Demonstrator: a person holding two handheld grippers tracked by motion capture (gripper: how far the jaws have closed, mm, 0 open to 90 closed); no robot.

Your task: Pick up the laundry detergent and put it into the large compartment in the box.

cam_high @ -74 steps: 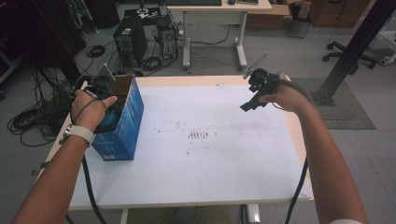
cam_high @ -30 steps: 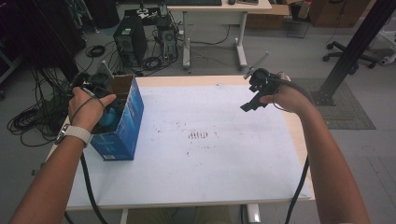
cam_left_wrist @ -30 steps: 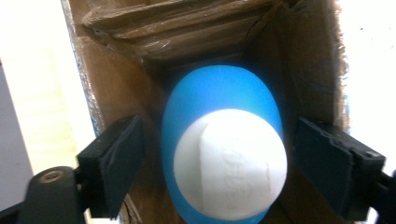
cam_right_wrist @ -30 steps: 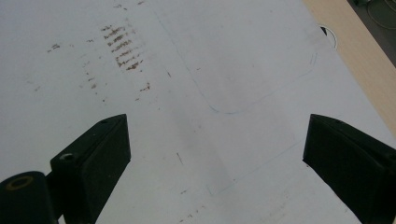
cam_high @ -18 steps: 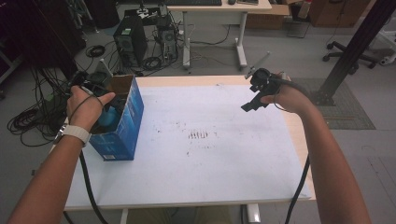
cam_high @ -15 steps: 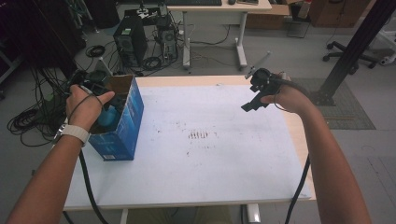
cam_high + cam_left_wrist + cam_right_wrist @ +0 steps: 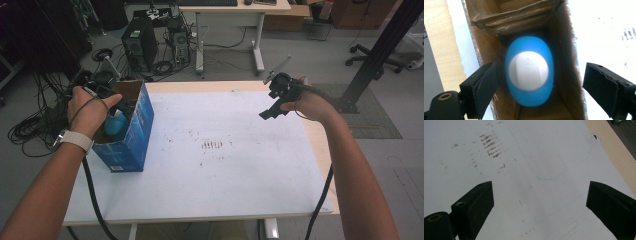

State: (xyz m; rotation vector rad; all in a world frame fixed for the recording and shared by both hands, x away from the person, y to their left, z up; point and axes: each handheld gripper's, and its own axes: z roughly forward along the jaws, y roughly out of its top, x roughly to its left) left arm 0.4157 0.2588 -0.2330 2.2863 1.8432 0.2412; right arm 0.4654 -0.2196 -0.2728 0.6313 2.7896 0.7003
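Up at the left edge of the counter stands an open blue cardboard box, and the left tool hangs over its mouth in the person's left hand. From the high view the hand covers most of that tool, and only a patch of light blue shows inside the box; whether anything is being pinched cannot be told from there. The left gripper view looks straight down into the brown inside of the box and shows what the high view hides: a blue object with a round white top lies low in the box, between the two black jaws but clear of both. The jaws have just been opening and now stand spread wide, one over the left wall of the box, the other out beyond its right wall above the white counter. Far over at the right, the right tool is held above the far right part of the counter in the right hand, well apart from the box. In the high view it is too small to judge its jaws; the right gripper view shows them spread wide with nothing between them, above bare white surface marked with brown smudges, which the high view places near the middle of the counter.
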